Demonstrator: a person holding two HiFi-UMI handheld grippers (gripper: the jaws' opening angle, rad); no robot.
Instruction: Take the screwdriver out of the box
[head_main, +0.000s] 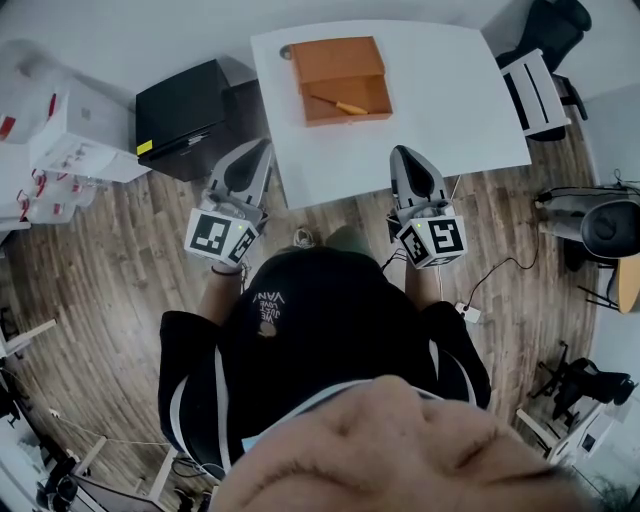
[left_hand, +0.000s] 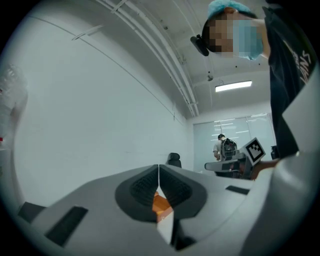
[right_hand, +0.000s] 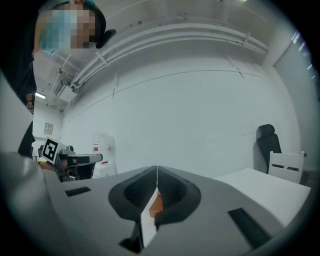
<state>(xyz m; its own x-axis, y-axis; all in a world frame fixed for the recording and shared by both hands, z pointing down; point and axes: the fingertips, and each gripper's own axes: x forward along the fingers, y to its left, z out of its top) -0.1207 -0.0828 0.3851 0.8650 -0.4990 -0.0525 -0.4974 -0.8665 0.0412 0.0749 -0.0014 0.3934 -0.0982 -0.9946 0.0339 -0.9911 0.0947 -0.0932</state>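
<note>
An open orange box (head_main: 342, 78) lies at the far side of the white table (head_main: 430, 110) in the head view. Inside its lower half rests a screwdriver (head_main: 345, 106) with a yellow-orange handle. My left gripper (head_main: 262, 147) hovers at the table's near left corner with its jaws shut and nothing held. Just over the near edge, my right gripper (head_main: 404, 152) is also shut and empty. Both point level toward the box, well short of it. A sliver of the orange box (left_hand: 161, 204) shows below the left gripper (left_hand: 159, 172), and below the right gripper (right_hand: 157, 175) the box (right_hand: 157, 202) peeks through too.
A black cabinet (head_main: 185, 118) stands left of the table, with white boxes (head_main: 70, 130) further left. A white chair (head_main: 535, 90) sits at the table's right end. A cable and power strip (head_main: 470, 312) lie on the wooden floor. Another person (left_hand: 222, 146) stands far off.
</note>
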